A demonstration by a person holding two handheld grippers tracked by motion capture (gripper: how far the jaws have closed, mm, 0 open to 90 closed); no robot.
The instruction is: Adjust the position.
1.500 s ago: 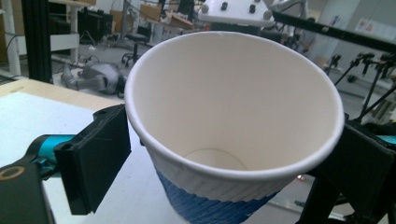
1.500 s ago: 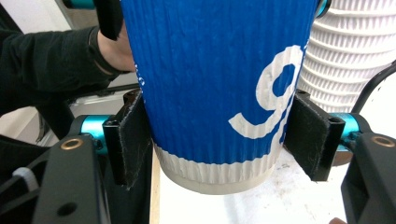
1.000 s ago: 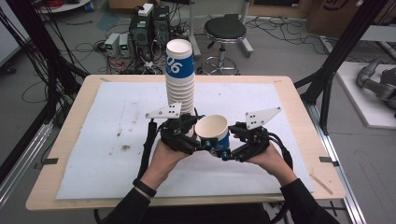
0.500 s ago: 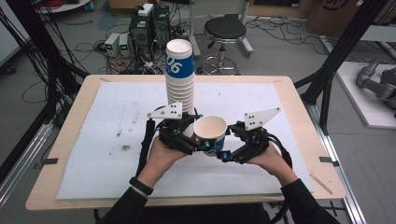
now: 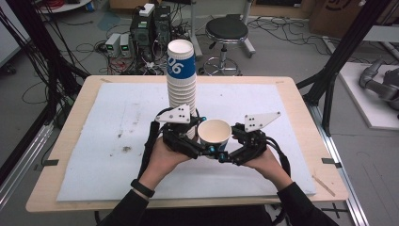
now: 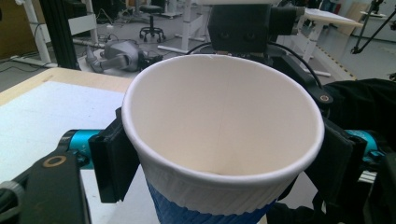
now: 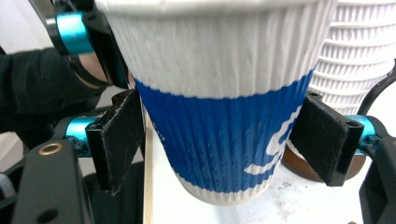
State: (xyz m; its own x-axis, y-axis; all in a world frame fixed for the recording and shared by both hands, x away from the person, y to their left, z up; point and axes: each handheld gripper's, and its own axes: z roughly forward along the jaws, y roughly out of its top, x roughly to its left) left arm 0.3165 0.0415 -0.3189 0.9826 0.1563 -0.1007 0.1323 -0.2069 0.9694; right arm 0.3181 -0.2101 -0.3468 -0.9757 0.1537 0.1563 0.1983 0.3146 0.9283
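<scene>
Room: workshop floor behind my counter (image 5: pixel 301 113), with cables, computer boxes and a round stool (image 5: pixel 227 31); a white mat (image 5: pixel 117 117) covers most of the wooden top
Cup position: I see the single paper cup (image 5: pixel 214 135) upright between my two tools, near the middle of the counter toward my side, just in front of the cup stack (image 5: pixel 181 75)
Left tool: my left tool (image 5: pixel 200 149) has its jaws clamped on the cup just under the rim, one pad on either side; in the left gripper view the cup (image 6: pixel 224 135) sits right between the black pads, mouth open toward the camera
Right tool: my right tool (image 5: pixel 225 155) comes at the cup from the opposite side, lower down on the blue band; in the right gripper view its jaws stand apart on either side of the cup (image 7: pixel 219 98), the left pad close against the wall, the right pad just clear of it
Cup height: its base looks lifted a little off the mat in the right gripper view
Cup look: ribbed white paper wall above, blue band with white marking below, rolled rim, plain white inside, empty
Stack: tall column of the same ribbed cups, standing on the mat just behind the left tool, top one showing a blue band
</scene>
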